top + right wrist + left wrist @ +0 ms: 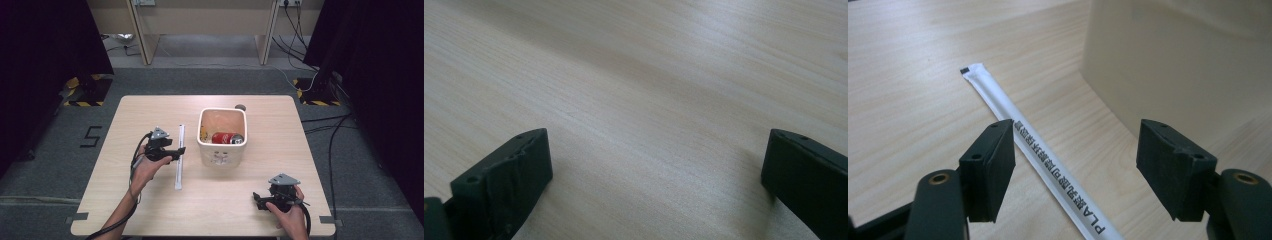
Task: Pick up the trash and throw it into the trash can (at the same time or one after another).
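Wrapped straw (179, 156), long, thin and white, lying flat on the counter (150, 210) directly under the tips of the left hand-held gripper (176, 151); in the left gripper view the straw (1048, 167) runs diagonally between the two black jaws, close beside the left-hand one, its printed paper sleeve readable and its far end pointing away from the tool. Left hand-held gripper released: the jaws stand apart with the straw between them, neither pad pressing on it. Just beyond this gripper's right-hand jaw stands a cream bin (222, 155), whose plain wall (1168, 65) rises close behind the straw; inside the bin lies a red can (227, 138) on its side. A small dark round thing (240, 106) sits on the counter past the bin's far rim, too small to identify. Right hand-held gripper (260, 200), held low near the counter's near edge and well apart from the straw and the bin, also released: its jaws (654, 190) spread wide over bare wood grain.
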Available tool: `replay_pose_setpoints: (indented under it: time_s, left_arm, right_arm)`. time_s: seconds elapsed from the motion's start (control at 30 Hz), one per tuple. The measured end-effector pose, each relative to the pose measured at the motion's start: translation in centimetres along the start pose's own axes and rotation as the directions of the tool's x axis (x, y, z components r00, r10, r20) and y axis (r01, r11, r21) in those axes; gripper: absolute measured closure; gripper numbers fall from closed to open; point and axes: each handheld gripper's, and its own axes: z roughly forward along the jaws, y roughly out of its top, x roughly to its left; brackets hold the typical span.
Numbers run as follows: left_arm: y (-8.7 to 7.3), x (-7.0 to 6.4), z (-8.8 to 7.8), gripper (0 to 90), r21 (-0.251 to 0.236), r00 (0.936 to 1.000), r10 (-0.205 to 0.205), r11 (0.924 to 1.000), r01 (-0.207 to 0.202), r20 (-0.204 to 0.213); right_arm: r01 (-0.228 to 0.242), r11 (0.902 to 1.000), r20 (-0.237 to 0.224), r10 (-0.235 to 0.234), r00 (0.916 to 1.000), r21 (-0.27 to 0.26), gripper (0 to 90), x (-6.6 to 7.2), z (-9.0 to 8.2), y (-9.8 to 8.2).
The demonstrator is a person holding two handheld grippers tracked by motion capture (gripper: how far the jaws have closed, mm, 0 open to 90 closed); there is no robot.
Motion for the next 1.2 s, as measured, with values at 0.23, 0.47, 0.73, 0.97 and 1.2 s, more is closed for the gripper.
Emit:
replay_pose_setpoints:
  time_s: [0.23, 0.47, 0.73, 0.97, 1.2]
  left_arm:
    - [-1.0, -0.3, 1.0, 32.6, 0.045, 0.9995, 0.007, 0.9989, -0.006, -0.03]
    - [-2.5, -0.5, 2.3, 39.3, 0.108, 0.9999, -0.002, 0.9941, 0.003, -0.013]
    - [-2.8, -0.5, 2.5, 56.9, 0.132, 0.9989, 0.04, 0.9906, -0.037, -0.023]
    - [-2.7, -0.4, 2.3, 68.5, 0.155, 0.9974, 0.063, 0.9862, -0.057, -0.034]
    - [-2.5, 0.0, 2.2, 77.9, 0.176, 0.9961, 0.087, 0.9809, -0.082, -0.019]
  right_arm:
    - [0.001, 1.0, 0.0, -0.001, 1.0, 0.0, 0.2, 0.0, 0.0, 0.0]
    - [0.003, 1.0, -0.002, -0.003, 1.0, 0.0, 0.2, 0.0, 0.0, 0.0]
    - [0.002, 1.0, -0.001, -0.002, 1.0, 0.0, 0.2, 0.0, 0.0, 0.0]
    - [0.002, 1.0, -0.002, -0.002, 1.0, 0.0, 0.2, 0.0, 0.0, 0.0]
    - [0.003, 1.0, -0.002, -0.003, 1.0, 0.0, 0.2, 0.0, 0.0, 0.0]
